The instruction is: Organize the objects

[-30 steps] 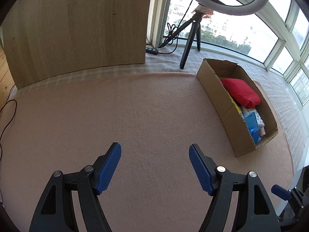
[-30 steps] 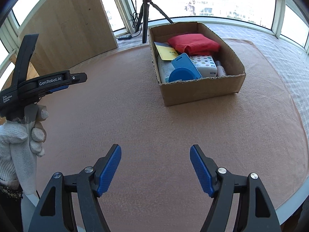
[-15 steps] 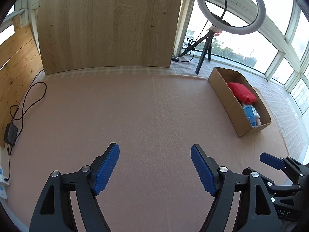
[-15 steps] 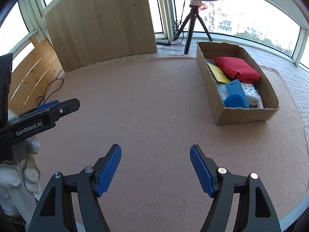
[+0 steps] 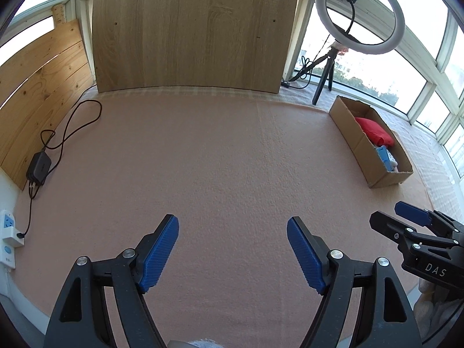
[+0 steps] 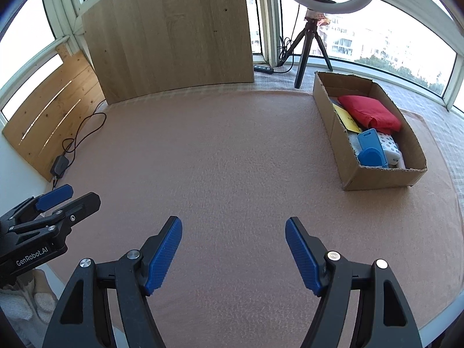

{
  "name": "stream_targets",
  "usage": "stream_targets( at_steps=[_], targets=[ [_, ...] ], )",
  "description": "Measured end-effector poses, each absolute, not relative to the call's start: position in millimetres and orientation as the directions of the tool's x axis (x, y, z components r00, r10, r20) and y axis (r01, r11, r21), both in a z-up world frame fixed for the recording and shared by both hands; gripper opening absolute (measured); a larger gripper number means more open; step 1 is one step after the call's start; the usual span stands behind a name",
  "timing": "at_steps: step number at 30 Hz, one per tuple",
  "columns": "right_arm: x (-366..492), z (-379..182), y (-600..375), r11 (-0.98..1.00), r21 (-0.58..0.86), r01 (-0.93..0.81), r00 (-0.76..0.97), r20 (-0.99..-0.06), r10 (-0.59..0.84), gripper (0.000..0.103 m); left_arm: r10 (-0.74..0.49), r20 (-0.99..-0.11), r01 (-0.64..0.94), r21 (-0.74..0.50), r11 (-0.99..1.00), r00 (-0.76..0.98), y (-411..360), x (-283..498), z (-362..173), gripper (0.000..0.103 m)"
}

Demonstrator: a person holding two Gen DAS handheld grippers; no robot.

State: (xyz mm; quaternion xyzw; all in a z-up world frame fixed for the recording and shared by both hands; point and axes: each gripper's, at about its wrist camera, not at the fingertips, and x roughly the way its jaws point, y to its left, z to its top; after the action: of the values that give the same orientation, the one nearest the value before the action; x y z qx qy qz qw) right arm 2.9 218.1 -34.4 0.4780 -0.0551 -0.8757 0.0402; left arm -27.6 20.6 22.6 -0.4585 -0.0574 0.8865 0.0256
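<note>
A pink felt mat (image 5: 220,159) covers the work surface, bounded left of the fingers by a slatted wooden board (image 5: 40,87) with a power adapter (image 5: 38,166) at its base, ahead by an upright wood panel (image 5: 191,32), and ahead-right by a ring light (image 5: 359,14) before the windows. The left gripper (image 5: 232,252) and right gripper (image 6: 233,253) both hover with fingers spread wide, holding nothing, over bare mat. The cardboard box (image 6: 333,121), containing a red cloth bundle (image 6: 369,113) and a blue card holder (image 6: 371,150), lies well ahead-right of both grippers, near the mat's right edge.
</note>
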Motion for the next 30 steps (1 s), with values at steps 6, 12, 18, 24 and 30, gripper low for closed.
stream_targets(
  at_steps=[6,12,18,24,30],
  targets=[
    [9.8,-37.6,214.9,-0.992,0.127,0.004,-0.537,-0.837,-0.109,0.07,0.094,-0.822,0.027,-0.133,-0.991,-0.562,11.5,-20.5,14.9,0.08],
    [18.2,-37.7,210.8,-0.996,0.093,0.0,-0.545,-0.835,-0.078,0.07,0.098,-0.828,0.017,-0.129,-0.991,-0.553,14.5,-18.9,11.1,0.08],
    [20.4,-38.0,209.3,-0.996,0.093,-0.002,-0.543,-0.836,-0.077,0.07,0.103,-0.829,-0.003,-0.122,-0.993,-0.55,23.2,-21.4,11.1,0.08],
    [18.7,-39.3,213.2,-0.995,0.099,-0.014,-0.542,-0.837,-0.075,0.07,0.102,-0.832,-0.01,-0.115,-0.993,-0.546,27.0,-24.9,10.3,0.08],
    [16.2,-39.8,213.4,-0.995,0.101,-0.014,-0.541,-0.837,-0.077,0.071,0.096,-0.833,-0.01,-0.108,-0.994,-0.545,27.3,-28.6,9.5,0.08]
  ],
)
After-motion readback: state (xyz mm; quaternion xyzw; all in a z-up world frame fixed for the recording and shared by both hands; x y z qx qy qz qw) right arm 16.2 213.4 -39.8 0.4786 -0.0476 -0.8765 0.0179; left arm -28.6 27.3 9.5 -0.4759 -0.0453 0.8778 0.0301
